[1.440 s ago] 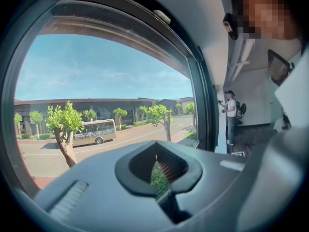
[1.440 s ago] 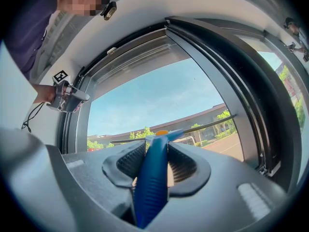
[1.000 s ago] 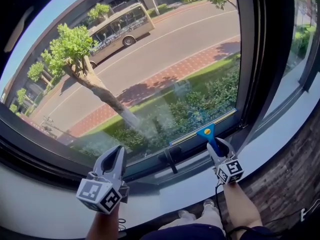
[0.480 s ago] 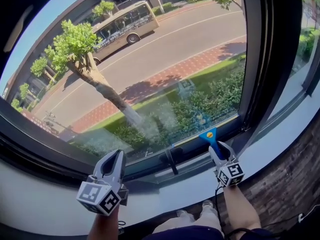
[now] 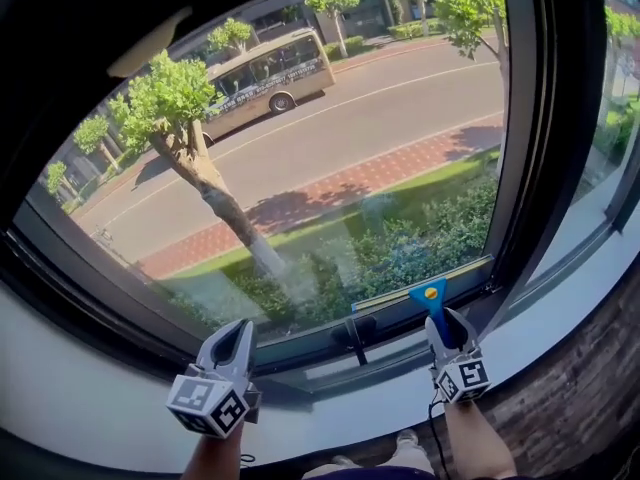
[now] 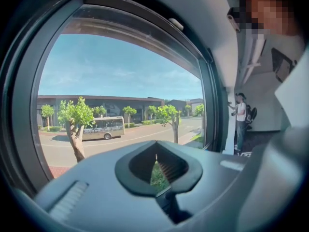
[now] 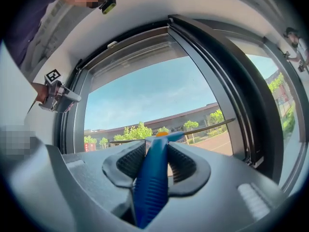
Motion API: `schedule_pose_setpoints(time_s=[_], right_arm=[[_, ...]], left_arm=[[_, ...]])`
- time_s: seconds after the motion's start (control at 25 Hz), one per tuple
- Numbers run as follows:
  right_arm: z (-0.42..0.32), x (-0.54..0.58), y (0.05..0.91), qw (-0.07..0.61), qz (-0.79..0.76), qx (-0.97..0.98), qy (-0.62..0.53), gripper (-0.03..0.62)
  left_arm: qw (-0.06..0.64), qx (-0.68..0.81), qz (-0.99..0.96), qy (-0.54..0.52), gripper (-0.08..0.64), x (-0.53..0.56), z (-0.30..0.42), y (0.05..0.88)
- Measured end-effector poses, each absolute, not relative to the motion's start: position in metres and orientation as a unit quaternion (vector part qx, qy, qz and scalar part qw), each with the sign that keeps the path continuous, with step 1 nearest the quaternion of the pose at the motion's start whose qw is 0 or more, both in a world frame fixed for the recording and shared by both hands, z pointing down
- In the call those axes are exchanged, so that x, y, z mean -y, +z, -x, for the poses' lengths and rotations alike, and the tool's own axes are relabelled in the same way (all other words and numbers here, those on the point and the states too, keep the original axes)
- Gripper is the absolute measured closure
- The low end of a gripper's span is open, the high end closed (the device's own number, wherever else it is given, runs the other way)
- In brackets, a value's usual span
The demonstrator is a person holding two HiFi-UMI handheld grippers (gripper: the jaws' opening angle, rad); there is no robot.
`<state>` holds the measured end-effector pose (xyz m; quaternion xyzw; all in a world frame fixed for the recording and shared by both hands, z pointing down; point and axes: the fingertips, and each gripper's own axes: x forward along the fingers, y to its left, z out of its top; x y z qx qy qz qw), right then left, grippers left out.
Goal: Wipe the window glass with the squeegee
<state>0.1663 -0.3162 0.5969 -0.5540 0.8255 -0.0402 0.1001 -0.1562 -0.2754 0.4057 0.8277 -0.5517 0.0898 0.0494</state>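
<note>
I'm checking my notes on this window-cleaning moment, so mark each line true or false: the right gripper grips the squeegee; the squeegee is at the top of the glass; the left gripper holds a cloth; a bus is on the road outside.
1. The right gripper is shut on the squeegee. True: its jaws clamp the blue handle.
2. The squeegee is at the top of the glass. False: its blade lies along the bottom edge, just above the lower frame.
3. The left gripper holds a cloth. False: nothing is between its jaws, and it hangs apart from the glass.
4. A bus is on the road outside. True.
</note>
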Motion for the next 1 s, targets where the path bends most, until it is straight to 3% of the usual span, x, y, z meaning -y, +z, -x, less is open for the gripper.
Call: schedule_pose_setpoints(time_s=[0.32,0.64,1.0], right_arm=[[-0.145,0.284,0.498,0.109,0.558,-0.821,0.045,0.448],[-0.148,0.282,0.344,0.19,0.536,-0.811,0.136,0.447],[-0.076,0.27,0.197,0.24,0.501,-0.801,0.22,0.447]], left_arm=[[0.07,0.543,-0.835,0.05,0.563,0.273,0.185,0.403],[0.033,0.522,-0.852,0.017,0.563,0.293,0.157,0.392],[-0.01,0.513,-0.858,0.005,0.563,0.284,0.194,0.335]])
